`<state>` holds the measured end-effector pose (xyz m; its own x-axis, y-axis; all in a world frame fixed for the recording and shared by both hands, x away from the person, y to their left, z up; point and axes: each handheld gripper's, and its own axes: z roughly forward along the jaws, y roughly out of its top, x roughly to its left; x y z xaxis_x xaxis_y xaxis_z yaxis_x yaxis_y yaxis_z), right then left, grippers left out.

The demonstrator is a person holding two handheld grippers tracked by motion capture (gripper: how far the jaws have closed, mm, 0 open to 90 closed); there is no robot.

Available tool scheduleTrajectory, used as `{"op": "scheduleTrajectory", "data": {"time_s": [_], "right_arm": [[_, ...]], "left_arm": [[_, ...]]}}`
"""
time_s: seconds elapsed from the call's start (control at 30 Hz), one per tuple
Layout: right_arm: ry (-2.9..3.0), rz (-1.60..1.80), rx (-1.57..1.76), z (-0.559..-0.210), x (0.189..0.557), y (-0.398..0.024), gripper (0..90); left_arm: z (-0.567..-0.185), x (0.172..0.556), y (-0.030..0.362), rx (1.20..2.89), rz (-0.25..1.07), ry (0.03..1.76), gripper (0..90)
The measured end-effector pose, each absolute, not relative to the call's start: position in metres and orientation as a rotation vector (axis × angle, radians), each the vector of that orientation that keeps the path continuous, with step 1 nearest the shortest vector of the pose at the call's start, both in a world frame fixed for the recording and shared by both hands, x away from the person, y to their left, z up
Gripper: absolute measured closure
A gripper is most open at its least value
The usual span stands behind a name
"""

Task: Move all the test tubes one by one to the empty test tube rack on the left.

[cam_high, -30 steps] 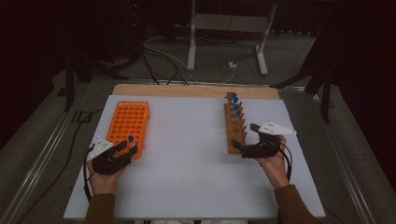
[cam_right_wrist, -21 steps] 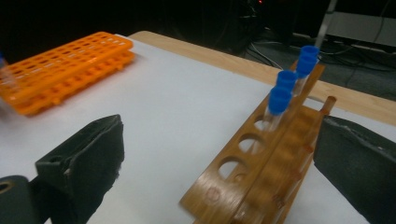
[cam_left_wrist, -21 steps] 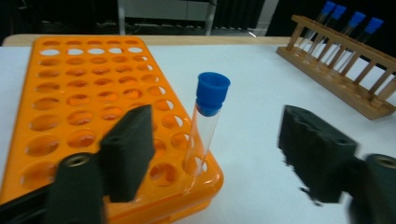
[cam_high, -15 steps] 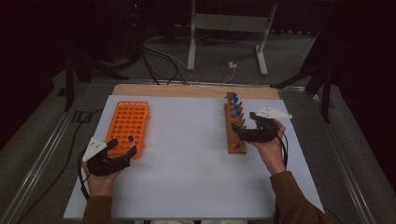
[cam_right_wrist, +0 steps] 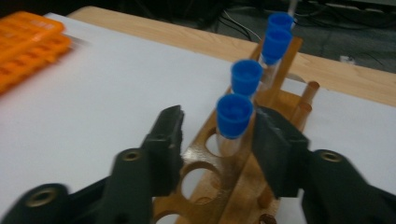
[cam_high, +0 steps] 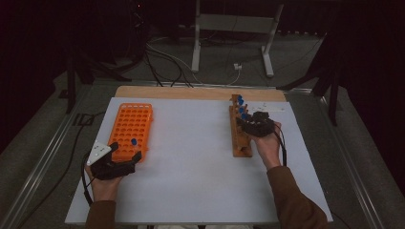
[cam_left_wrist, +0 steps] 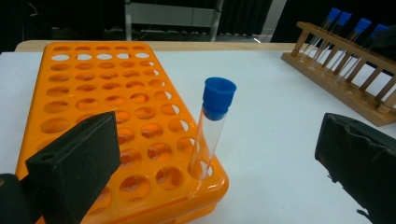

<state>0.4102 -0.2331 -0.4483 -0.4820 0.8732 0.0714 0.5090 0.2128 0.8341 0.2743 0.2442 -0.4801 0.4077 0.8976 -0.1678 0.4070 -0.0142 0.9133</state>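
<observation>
1. The left gripper (cam_high: 125, 160) sits at the near corner of the orange rack (cam_high: 130, 130), its jaws wide apart with nothing between the pads. They have just been opening; a second ago they were closed near the blue-capped tube that now stands free.
2. That tube (cam_left_wrist: 211, 128) stands in a hole at the near right corner of the orange rack, leaning slightly, its blue cap on top. In the left gripper view it is between the two black jaws but farther off, and neither pad touches it.
3. The left hand (cam_high: 102, 183) rests on the white table (cam_high: 191, 181) and has drawn back a little toward the near edge since the earliest picture.
4. The right gripper (cam_right_wrist: 217, 140) has moved from the near end of the wooden rack (cam_high: 237, 136) up along it toward the far end.
5. Its jaws have just been closing. They stand on either side of the nearest capped tube (cam_right_wrist: 232, 123) in the wooden rack; the right-hand pad looks to be at the tube, while a gap shows at the left-hand pad, so the tube is not yet clamped.
6. Three more blue-capped tubes (cam_right_wrist: 261, 60) stand behind it in the same rack; the holes nearer the gripper are empty.
</observation>
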Motion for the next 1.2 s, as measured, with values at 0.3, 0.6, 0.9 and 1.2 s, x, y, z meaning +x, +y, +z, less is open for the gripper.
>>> {"op": "scheduleTrajectory", "data": {"time_s": [0.3,0.6,0.9,1.2], "right_arm": [[2.075,1.166,1.27,-0.455,0.415,-0.23,71.1],[2.056,1.127,1.271,-0.459,0.419,-0.228,76.1],[2.04,1.134,1.253,-0.455,0.416,-0.226,76.5],[2.022,1.169,1.201,-0.435,0.408,-0.228,76.5]], "left_arm": [[-0.48,0.274,0.243,1.617,0.594,1.176,1.1],[-0.481,0.273,0.243,1.614,0.595,1.179,1.1],[-0.48,0.273,0.244,1.612,0.6,1.176,1.2],[-0.477,0.272,0.244,1.612,0.609,1.169,1.2]]}}
